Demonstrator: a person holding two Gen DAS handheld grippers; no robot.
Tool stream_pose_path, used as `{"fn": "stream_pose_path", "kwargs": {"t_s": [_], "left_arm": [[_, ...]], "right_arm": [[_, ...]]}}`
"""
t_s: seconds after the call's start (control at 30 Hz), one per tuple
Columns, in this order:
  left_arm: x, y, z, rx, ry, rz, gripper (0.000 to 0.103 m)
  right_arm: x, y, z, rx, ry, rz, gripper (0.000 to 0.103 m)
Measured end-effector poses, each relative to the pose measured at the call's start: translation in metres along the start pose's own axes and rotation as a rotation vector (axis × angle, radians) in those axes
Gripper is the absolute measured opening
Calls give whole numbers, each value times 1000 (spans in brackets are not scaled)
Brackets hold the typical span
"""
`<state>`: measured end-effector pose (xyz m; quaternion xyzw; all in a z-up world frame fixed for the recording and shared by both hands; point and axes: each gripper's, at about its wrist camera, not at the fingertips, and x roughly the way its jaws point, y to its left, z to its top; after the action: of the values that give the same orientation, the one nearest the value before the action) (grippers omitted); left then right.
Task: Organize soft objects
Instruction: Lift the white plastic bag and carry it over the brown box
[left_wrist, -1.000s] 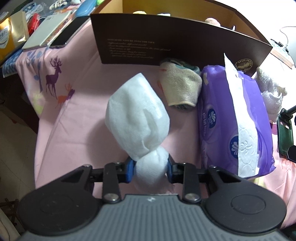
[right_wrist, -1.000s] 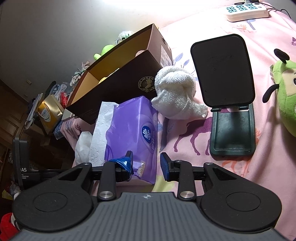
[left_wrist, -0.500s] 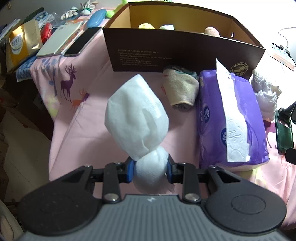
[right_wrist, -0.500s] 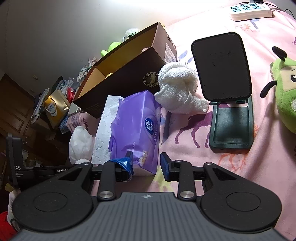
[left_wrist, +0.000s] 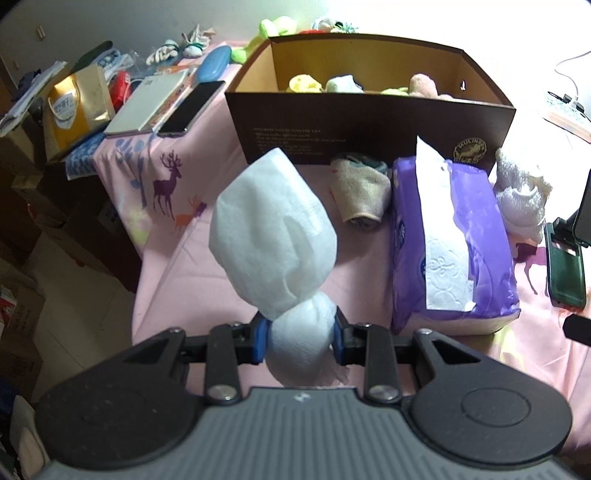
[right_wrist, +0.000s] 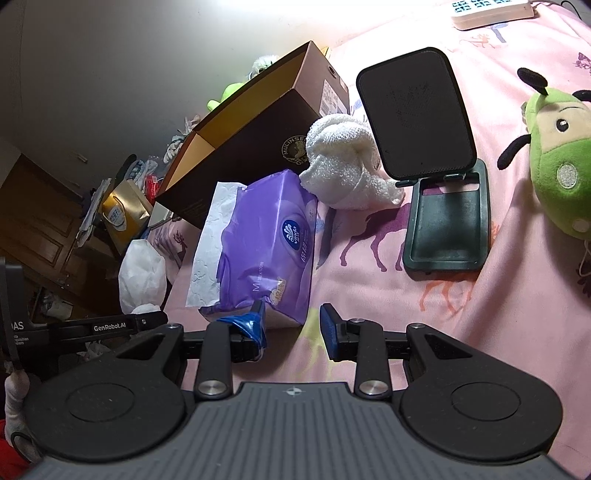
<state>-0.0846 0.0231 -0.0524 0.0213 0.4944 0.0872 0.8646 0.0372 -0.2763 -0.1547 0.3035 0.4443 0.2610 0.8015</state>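
Note:
My left gripper (left_wrist: 299, 334) is shut on the lower knot of a white tissue bundle (left_wrist: 273, 240), held up above the pink deer-print cloth (left_wrist: 192, 258). Behind it stands an open brown box (left_wrist: 369, 125) with several soft toys inside. In front of the box lie a beige rolled cloth (left_wrist: 364, 192), a purple tissue pack (left_wrist: 476, 236) and a white towel (left_wrist: 521, 195). My right gripper (right_wrist: 291, 325) is open and empty at the near end of the tissue pack (right_wrist: 266, 243). The right wrist view also shows the bundle (right_wrist: 142, 275) at left.
A dark phone stand (right_wrist: 443, 184) stands right of the white towel (right_wrist: 343, 162), and a green plush toy (right_wrist: 557, 158) lies further right. Left of the box are a phone (left_wrist: 192, 107), a notebook (left_wrist: 147, 103) and a gold bag (left_wrist: 79, 103). The cloth's left edge drops to the floor.
My left gripper has risen with the white bundle, and the inside of the box has come into sight. The right gripper has drifted slightly, still open.

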Motion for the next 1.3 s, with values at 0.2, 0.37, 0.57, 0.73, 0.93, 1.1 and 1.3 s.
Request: {"fn": "stream_pose_path", "kwargs": {"t_s": [0.2, 0.37, 0.57, 0.73, 0.93, 1.1, 1.3], "left_arm": [[-13, 6, 16, 11, -38, 5, 31], [-13, 8, 36, 23, -65, -25, 31], [-10, 17, 67, 47, -109, -53, 31], [-5, 28, 98, 65, -152, -68, 31], [6, 39, 130, 86, -201, -101, 31], [21, 39, 157, 116, -219, -111, 31], [40, 38, 186, 119, -247, -137, 31]], "right_arm": [[-2, 2, 5, 15, -24, 5, 15], [-2, 2, 15, 45, -53, -24, 15], [2, 8, 26, 71, -90, -54, 15], [9, 17, 32, 80, -117, -81, 15], [17, 22, 35, 113, -167, -115, 15], [23, 25, 35, 153, -191, -140, 15], [25, 27, 40, 167, -227, -175, 15]]}}
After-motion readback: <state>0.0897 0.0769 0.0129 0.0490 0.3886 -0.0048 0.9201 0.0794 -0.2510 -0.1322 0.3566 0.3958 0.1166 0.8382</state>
